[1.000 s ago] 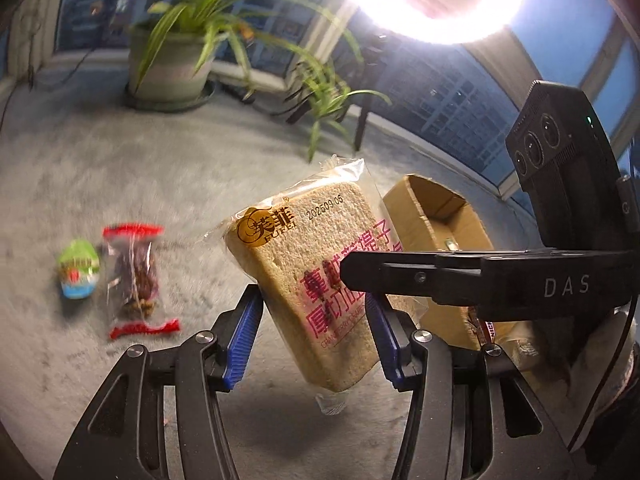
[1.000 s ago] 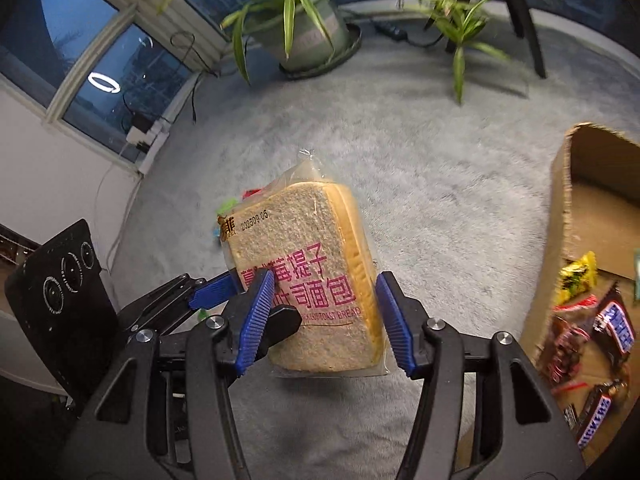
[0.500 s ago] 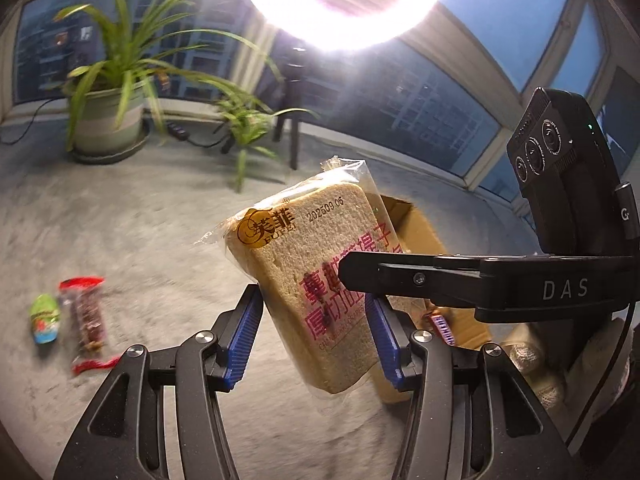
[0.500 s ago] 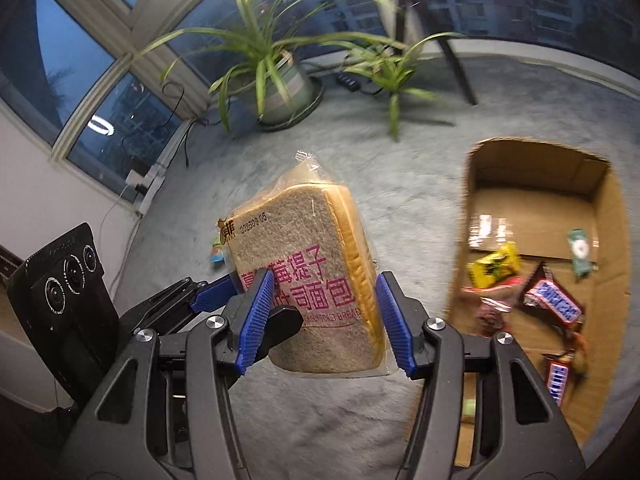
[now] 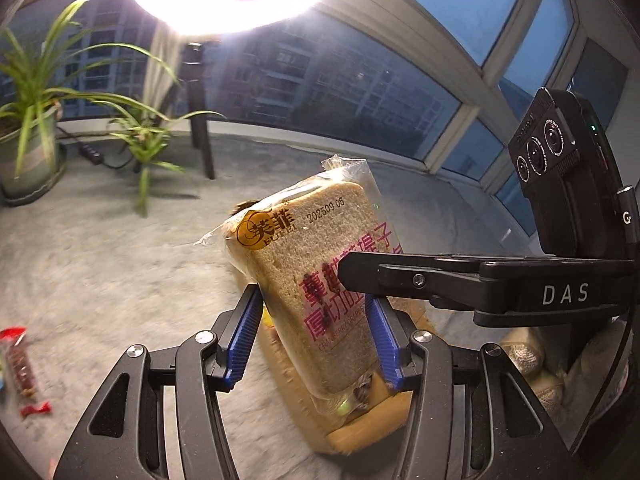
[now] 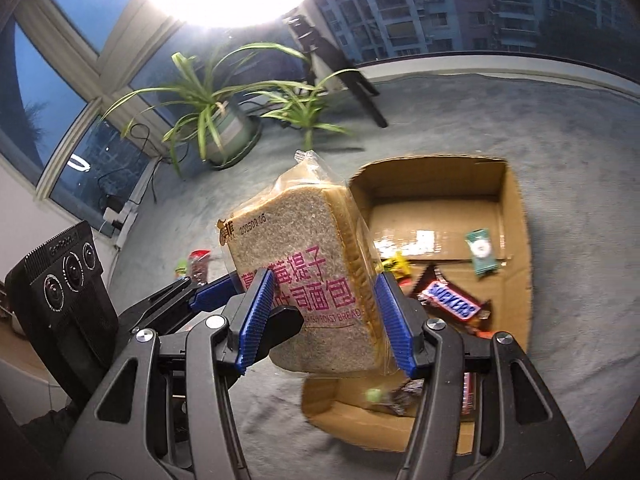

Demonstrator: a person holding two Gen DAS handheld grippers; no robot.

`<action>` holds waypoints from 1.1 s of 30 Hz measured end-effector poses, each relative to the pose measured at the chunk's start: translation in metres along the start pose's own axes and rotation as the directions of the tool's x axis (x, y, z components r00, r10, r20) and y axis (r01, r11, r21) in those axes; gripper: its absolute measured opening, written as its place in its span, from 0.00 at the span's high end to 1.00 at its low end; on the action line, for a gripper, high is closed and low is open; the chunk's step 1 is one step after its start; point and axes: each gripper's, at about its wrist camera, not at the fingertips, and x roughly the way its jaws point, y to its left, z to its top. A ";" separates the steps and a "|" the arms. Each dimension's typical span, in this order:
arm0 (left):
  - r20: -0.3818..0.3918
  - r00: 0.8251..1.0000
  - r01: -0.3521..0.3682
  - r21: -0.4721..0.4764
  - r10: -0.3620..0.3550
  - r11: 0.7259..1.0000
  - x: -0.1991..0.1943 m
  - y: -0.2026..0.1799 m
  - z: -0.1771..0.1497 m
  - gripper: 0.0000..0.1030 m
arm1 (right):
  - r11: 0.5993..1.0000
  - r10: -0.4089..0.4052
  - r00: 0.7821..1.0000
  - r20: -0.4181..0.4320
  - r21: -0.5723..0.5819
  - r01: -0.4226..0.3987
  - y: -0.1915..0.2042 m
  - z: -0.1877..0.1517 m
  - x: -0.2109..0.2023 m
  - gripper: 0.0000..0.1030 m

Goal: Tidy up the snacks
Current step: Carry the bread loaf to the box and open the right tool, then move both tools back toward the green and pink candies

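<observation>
On the grey carpeted floor (image 5: pixel 100 264) at far left lies a clear, red-ended snack packet (image 5: pixel 22 372), well apart from everything else. In the middle, a clear-wrapped slice of thick brown toast bread with pink lettering (image 5: pixel 316 280) hangs in the air, held from both sides — the left gripper (image 5: pixel 312 344) has its blue-padded fingers (image 5: pixel 240 336) part-open and closed on the bag's lower half, and the right gripper (image 6: pixel 326 320) clamps the same bag at about the same width. To the right and below sits an open brown cardboard box (image 6: pixel 516 280) with a Snickers bar (image 6: pixel 452 304), a green sachet (image 6: pixel 482 252) and other wrapped sweets inside — the bread is above its near-left corner.
</observation>
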 end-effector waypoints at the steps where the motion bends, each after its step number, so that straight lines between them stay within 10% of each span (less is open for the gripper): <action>1: -0.005 1.000 0.004 0.003 -0.004 1.000 0.005 -0.002 0.001 0.51 | 1.000 0.001 1.000 0.001 0.010 -0.001 -0.006 0.001 -0.001 0.45; 16: -0.064 0.998 -0.019 0.037 0.021 0.999 0.058 -0.026 0.013 0.51 | 0.994 -0.100 0.995 0.024 0.042 0.099 -0.051 0.017 0.007 0.45; 33: -0.022 1.000 -0.021 0.072 0.022 0.997 0.023 -0.030 0.008 0.51 | 0.987 -0.164 0.984 0.073 0.020 0.163 -0.031 0.012 -0.004 0.37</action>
